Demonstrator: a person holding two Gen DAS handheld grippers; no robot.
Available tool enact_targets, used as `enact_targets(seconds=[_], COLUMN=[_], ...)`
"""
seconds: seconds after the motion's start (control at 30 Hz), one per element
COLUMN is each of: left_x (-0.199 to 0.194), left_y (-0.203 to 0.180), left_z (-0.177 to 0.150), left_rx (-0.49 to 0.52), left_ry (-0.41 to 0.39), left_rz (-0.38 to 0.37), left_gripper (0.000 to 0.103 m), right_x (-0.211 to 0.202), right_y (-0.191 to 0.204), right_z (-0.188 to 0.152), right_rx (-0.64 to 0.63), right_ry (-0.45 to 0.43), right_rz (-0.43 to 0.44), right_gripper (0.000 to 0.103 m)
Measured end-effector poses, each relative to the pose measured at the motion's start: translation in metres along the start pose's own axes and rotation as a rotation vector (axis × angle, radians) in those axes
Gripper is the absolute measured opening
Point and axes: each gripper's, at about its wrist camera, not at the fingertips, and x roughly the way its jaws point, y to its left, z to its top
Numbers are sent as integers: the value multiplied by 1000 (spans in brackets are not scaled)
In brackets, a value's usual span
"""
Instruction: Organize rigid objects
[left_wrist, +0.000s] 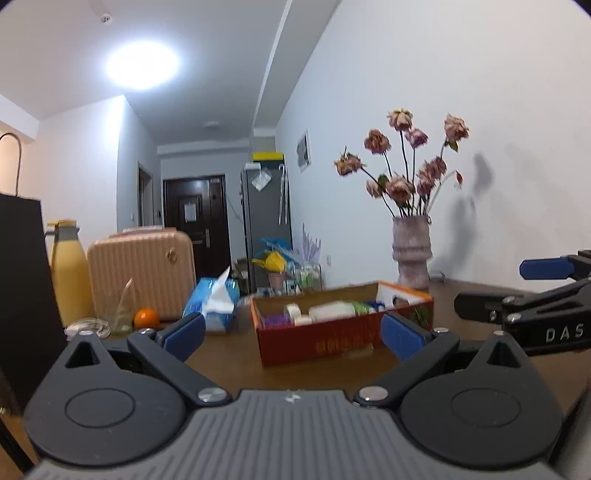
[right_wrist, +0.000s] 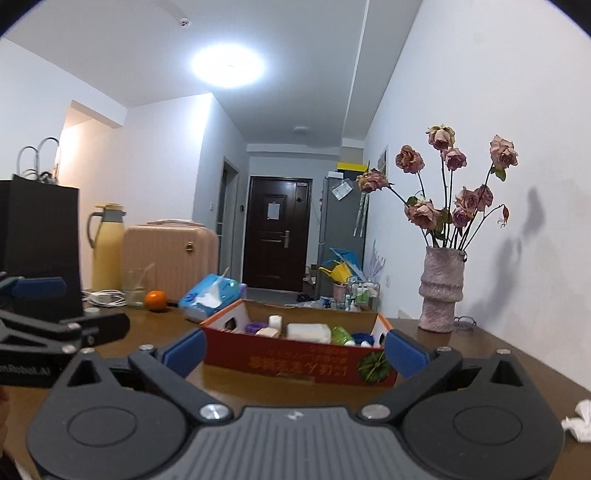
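Both grippers spread wide, nothing between pads: left gripper (left_wrist: 291, 334), right gripper (right_wrist: 295, 350). Red box (right_wrist: 295, 363) of small items sat ahead on table (right_wrist: 480, 354).

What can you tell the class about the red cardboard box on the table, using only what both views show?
The red cardboard box is a shallow open-topped tray with a plain brown inside, an orange rim, gold printed characters and a green melon picture on its near side. It sits flat on the brown table, near the pink vase but apart from it. Small items fill it: white containers, a purple one, a green one, something blue. Nothing grips it; both tools are short of it.
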Motion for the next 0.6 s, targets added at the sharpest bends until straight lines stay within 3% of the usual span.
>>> enact_targets(seconds=[0.17, 0.3, 0.4, 0.6], left_x=[-48, -84, -103, -124], left_y=[6, 5, 2, -2], left_z=[-19, -33, -38, -43], left_rx=[-54, -67, -63, -59], left_ry=[24, 17, 2, -25], left_rz=[-34, 37, 11, -9], left_gripper=[103, 103, 103, 103], right_x=[-54, -104, -134, -144], right_y=[14, 33, 41, 49], right_z=[-18, -32, -38, -39], right_rx=[22, 13, 48, 69], right_ry=[12, -14, -42, -37], right_rz=[-32, -107, -101, -67], right_gripper=[103, 103, 103, 103])
